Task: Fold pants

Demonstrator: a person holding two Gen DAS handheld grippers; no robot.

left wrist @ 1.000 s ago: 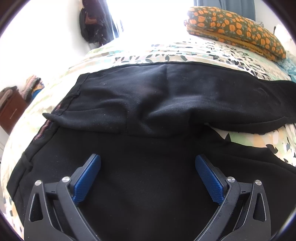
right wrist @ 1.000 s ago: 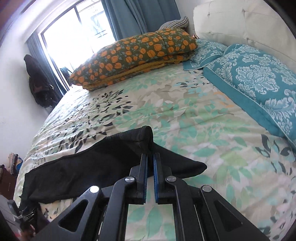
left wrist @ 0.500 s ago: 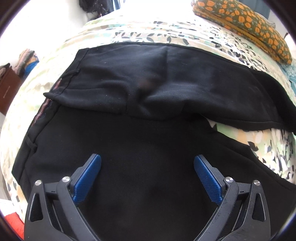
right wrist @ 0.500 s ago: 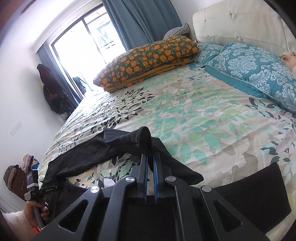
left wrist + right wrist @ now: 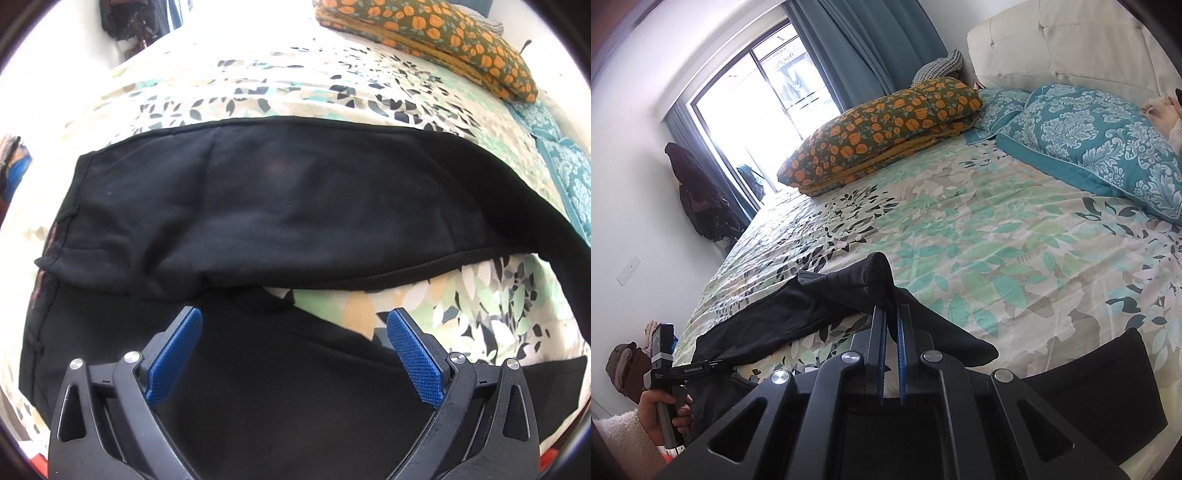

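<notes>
bed (image 5: 979,229): fills most of both views; covered by a leaf-print bedspread in teal, green, cream and black; a padded cream headboard (image 5: 1071,48) stands at its far end.

window (image 5: 757,110): tall, bright, flanked by blue curtains (image 5: 871,48), beyond the far side of the bed.

black pants (image 5: 258,214): spread across the near part of the bed. in the left wrist view the far leg lies as a broad band from the waistband at left out to the right; the near leg lies below it, with a wedge of bedspread showing between the two. in the right wrist view the end of one leg is raised off the bedspread in a peak, and the other leg's end lies flat at lower right.

teal damask pillows (image 5: 1100,140): two, against the headboard.

orange-flowered quilt (image 5: 886,129): folded, lying on the bed on the window side, just beside the smaller teal pillow.

dark garments (image 5: 698,199): hanging on the wall left of the window.

left hand-held gripper (image 5: 293,354): blue pads spread wide, nothing between them, above the near leg close to the crotch; whether it touches the cloth cannot be told. seen also in the right wrist view, gripped by a hand (image 5: 665,410) in a fleecy white sleeve.

right hand-held gripper (image 5: 891,317): pads pressed together, pinching the raised end of the pant leg.
</notes>
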